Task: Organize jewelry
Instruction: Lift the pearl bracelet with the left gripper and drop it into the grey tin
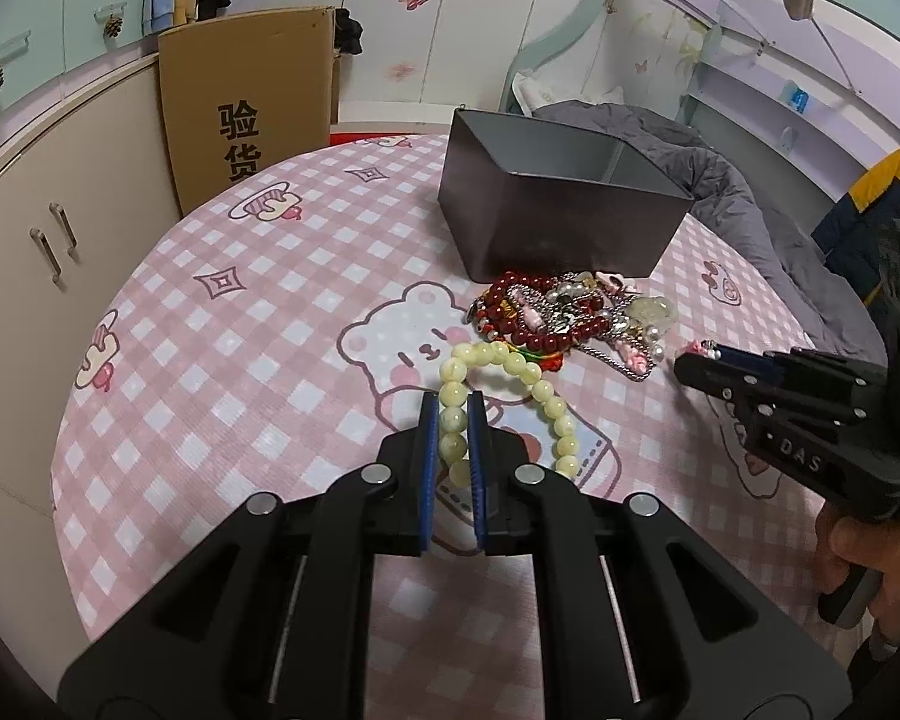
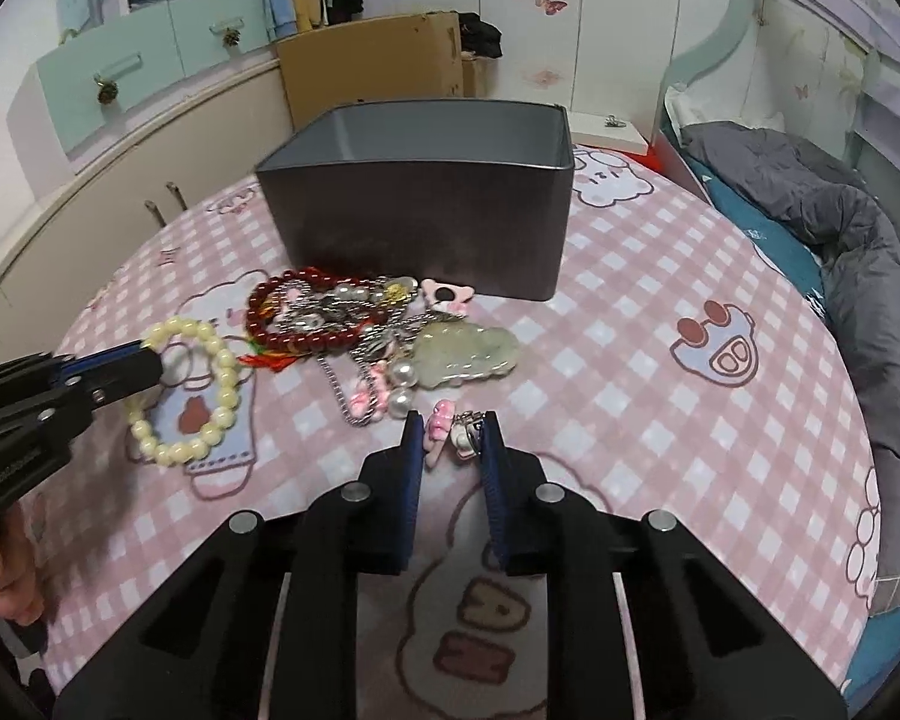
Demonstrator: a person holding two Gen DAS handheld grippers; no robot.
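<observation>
My left gripper [image 1: 452, 405] is shut on a pale yellow bead bracelet [image 1: 513, 367], which also shows in the right wrist view [image 2: 222, 384] held at the left gripper's tip [image 2: 150, 363]. My right gripper [image 2: 450, 429] is shut on a small pink and silver charm [image 2: 459, 429]; it appears in the left wrist view [image 1: 699, 354] at the right. A pile of jewelry [image 1: 570, 315] with a dark red bead bracelet [image 2: 294, 324] and a pale green jade pendant [image 2: 468, 351] lies in front of a dark grey open box [image 1: 561, 198], also in the right wrist view [image 2: 426, 204].
The table has a pink checked cloth with bear prints [image 1: 258, 324]. A cardboard box [image 1: 246, 102] and cabinets [image 1: 48, 228] stand at the back left. A bed with a grey duvet [image 2: 840, 228] lies to the right.
</observation>
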